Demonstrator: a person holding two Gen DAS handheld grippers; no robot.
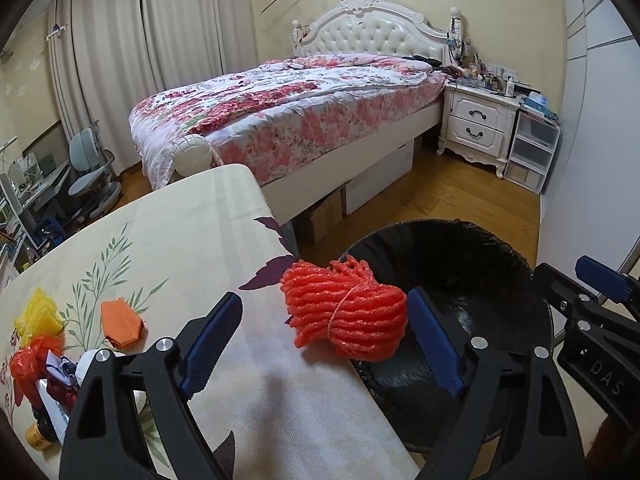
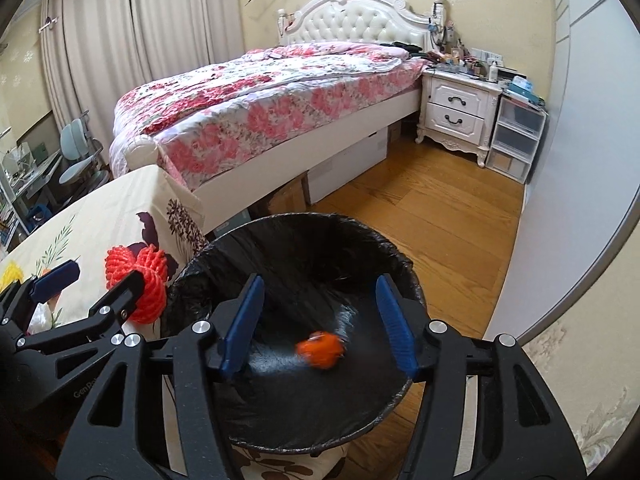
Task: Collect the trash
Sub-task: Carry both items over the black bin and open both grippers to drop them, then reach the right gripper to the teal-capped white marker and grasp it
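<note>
The table [image 1: 180,240] edge is being viewed closely from the left wrist, facing the bed [image 1: 288,112]. The lined bin [image 2: 304,240] is being looked down into from directly above by the right wrist. Bed, bin and red netting [image 1: 344,312] are being shared by both views.

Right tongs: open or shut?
Open. Right tongs spread wide over the black bin; blurred orange scrap lies loose below.

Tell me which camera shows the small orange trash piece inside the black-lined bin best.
Right wrist: the small orange trash piece, blurred, shows inside the black-lined bin. Left wrist shows only the bin's interior, not the piece.
</note>
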